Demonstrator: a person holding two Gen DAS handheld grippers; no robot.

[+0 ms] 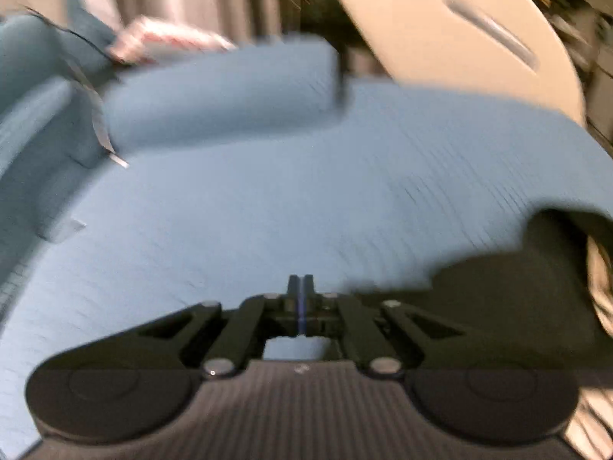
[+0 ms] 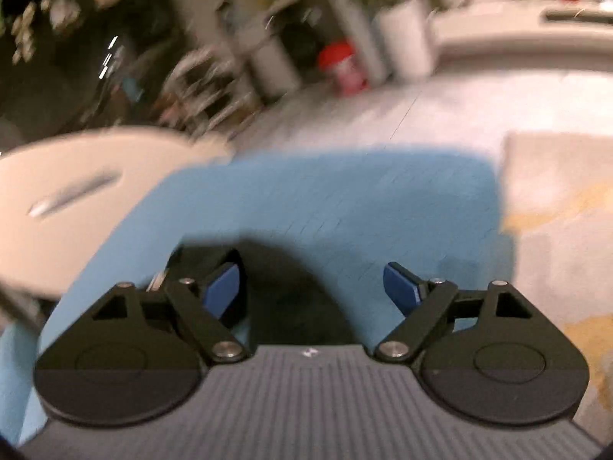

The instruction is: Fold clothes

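Observation:
A light blue garment (image 1: 268,199) is spread out below me, and a sleeve-like part (image 1: 222,96) lies folded across its top. My left gripper (image 1: 301,281) is shut, its tips pressed onto the fabric near the front edge with a thin blue strip between the fingers. The same blue garment (image 2: 345,199) fills the middle of the right wrist view. My right gripper (image 2: 312,272) hangs over it, open, blue pads (image 2: 224,287) wide apart, with only a dark shadow between them. Both views are blurred.
A beige curved panel with a slot (image 1: 440,19) stands behind the garment, seen again at the left (image 2: 76,176). Beyond it are a red-lidded container (image 2: 341,65) and white plant pots (image 2: 402,38). A pale cloth with yellow patches (image 2: 555,199) lies at the right.

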